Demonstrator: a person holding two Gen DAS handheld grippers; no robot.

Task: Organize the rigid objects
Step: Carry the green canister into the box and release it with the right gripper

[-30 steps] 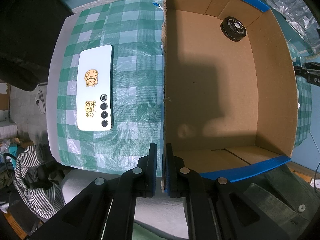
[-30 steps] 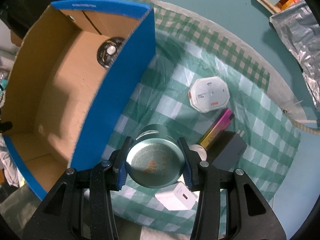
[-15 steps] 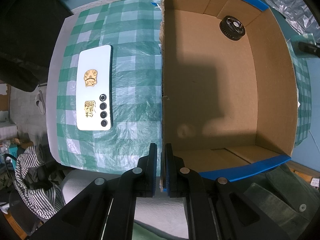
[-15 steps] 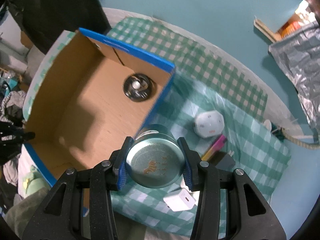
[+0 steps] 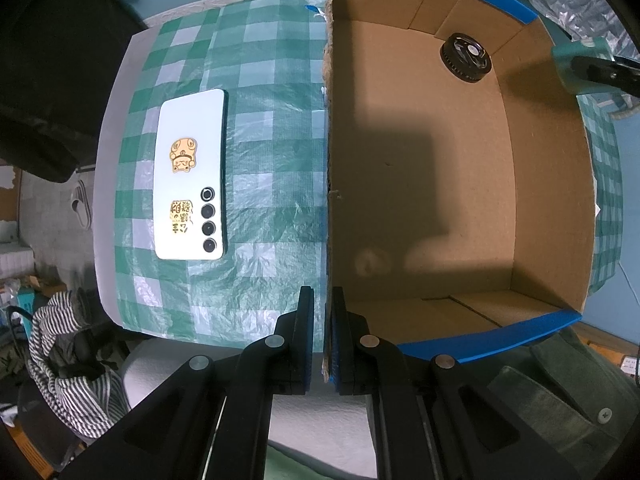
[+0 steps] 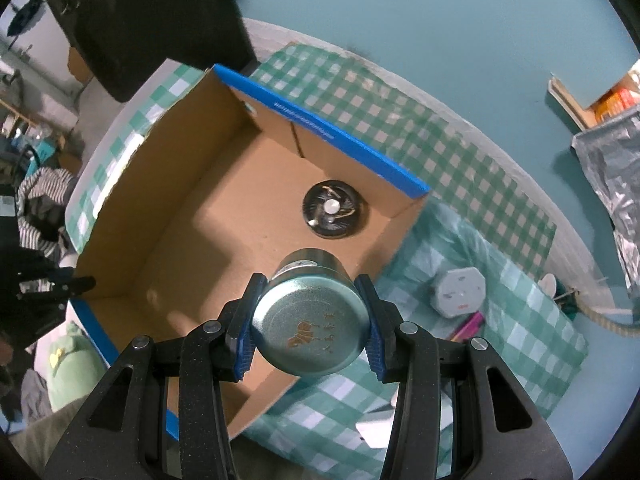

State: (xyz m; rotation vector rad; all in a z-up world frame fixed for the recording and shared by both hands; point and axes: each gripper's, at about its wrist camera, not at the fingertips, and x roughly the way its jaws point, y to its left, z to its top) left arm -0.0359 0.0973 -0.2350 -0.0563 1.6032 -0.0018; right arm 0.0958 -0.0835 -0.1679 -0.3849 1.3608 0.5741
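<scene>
An open cardboard box (image 5: 420, 168) with blue outer sides stands on a green checked tablecloth. A black round disc (image 5: 465, 59) lies in its far right corner, also seen in the right wrist view (image 6: 335, 209). My left gripper (image 5: 323, 320) is shut on the box's left wall (image 5: 329, 120) at the near corner. My right gripper (image 6: 308, 324) is shut on a teal round tin (image 6: 310, 332) and holds it above the box's right wall (image 6: 384, 264); the tin shows at the right edge of the left wrist view (image 5: 572, 68).
A white phone (image 5: 192, 178) lies face down on the cloth left of the box. Right of the box lie a white octagonal device (image 6: 460, 292), a pink and yellow stick (image 6: 468, 326) and a white charger (image 6: 372, 434). A silver foil bag (image 6: 612, 184) lies far right.
My right gripper has lifted the tin and carried it left, from over the cloth to above the box's right wall. The left gripper keeps its hold on the box wall.
</scene>
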